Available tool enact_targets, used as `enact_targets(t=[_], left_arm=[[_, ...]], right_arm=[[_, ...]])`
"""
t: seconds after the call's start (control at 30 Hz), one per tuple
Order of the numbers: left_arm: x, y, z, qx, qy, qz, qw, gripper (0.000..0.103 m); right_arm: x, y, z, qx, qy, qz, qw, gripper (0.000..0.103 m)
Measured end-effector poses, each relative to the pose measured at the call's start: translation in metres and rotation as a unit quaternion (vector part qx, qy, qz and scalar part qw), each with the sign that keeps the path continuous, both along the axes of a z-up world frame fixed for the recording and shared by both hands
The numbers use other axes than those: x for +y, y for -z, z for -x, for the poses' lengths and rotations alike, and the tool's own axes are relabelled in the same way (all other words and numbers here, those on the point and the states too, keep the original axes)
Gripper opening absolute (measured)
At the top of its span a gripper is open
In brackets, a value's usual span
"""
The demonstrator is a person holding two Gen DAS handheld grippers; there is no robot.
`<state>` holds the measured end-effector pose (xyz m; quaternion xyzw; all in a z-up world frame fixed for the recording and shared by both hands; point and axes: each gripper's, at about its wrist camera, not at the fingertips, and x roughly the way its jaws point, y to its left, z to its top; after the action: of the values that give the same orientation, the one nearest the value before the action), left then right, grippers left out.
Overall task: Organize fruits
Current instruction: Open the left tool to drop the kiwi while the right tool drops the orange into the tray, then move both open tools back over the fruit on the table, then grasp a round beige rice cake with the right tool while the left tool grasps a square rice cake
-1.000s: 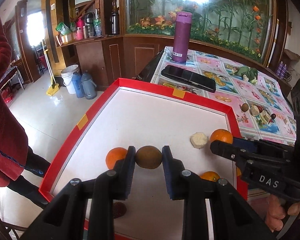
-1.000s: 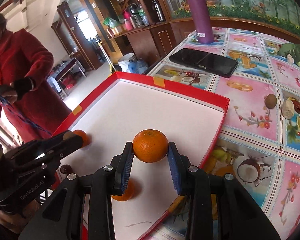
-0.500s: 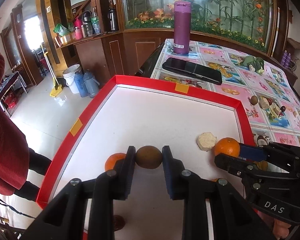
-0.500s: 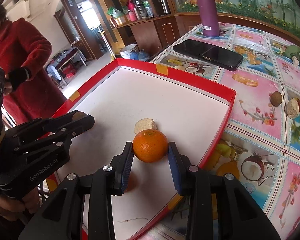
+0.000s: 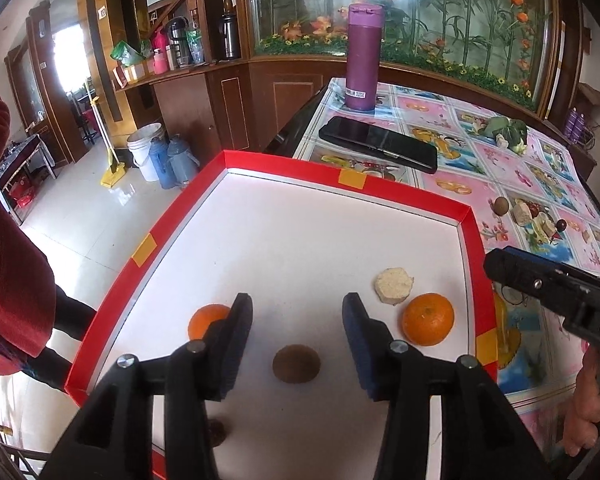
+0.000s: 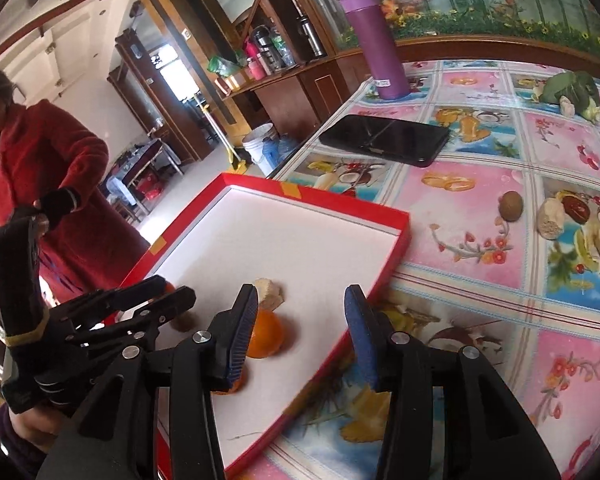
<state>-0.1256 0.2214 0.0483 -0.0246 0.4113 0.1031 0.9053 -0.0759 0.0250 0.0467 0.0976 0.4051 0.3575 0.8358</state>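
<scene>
A red-rimmed tray (image 5: 466, 216) with a white floor lies on the table. My left gripper (image 5: 297, 320) is open and empty above a brown kiwi (image 5: 296, 363) lying on the tray floor. An orange (image 5: 428, 319) and a pale chunk (image 5: 393, 280) lie to its right, and another orange (image 5: 206, 320) sits behind the left finger. My right gripper (image 6: 300, 320) is open and empty above the tray's right rim (image 6: 396, 264). The orange (image 6: 266, 336) lies just past its left finger, beside the pale chunk (image 6: 269, 294).
A black phone (image 5: 378, 149) and a purple flask (image 5: 362, 58) stand on the fruit-print tablecloth beyond the tray. A kiwi (image 6: 511, 206), pale chunks (image 6: 551, 220) and a red date (image 6: 576, 207) lie on the cloth at right. Greens (image 6: 574, 88) lie farther back. A person in red (image 6: 40, 184) stands left.
Both grippers opened. The left let the kiwi down onto the tray floor; the right let its orange go beside the pale chunk and drew back to the right, over the rim.
</scene>
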Motion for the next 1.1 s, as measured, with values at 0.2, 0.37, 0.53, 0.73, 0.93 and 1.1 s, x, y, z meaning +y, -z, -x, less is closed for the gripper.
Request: enact_targets(t=[0.2, 0.37, 0.53, 0.73, 0.93, 1.1], left_arm=[[-0.029, -0.014, -0.002, -0.013, 0.027, -0.004, 0.9995, 0.059], [-0.064, -0.019, -0.008, -0.013, 0.068, -0.007, 0.9976, 0.062], [-0.101, -0.020, -0.017, -0.010, 0.108, -0.007, 0.9941, 0.067], [-0.133, -0.016, -0.026, -0.003, 0.141, 0.003, 0.9901, 0.075], [-0.145, -0.011, -0.031, 0.008, 0.151, 0.001, 0.9885, 0.078], [-0.150, -0.009, -0.036, 0.017, 0.152, 0.004, 0.9882, 0.078]], right_arm=[[-0.060, -0.004, -0.017, -0.003, 0.062, -0.005, 0.998, 0.044], [-0.116, 0.003, -0.027, -0.007, 0.110, 0.025, 0.994, 0.044], [-0.158, 0.014, -0.045, 0.002, 0.146, 0.052, 0.988, 0.044], [-0.155, 0.025, -0.063, 0.002, 0.151, 0.083, 0.985, 0.044], [-0.147, 0.031, -0.079, -0.010, 0.164, 0.114, 0.980, 0.040], [-0.145, 0.034, -0.089, -0.005, 0.165, 0.129, 0.978, 0.028]])
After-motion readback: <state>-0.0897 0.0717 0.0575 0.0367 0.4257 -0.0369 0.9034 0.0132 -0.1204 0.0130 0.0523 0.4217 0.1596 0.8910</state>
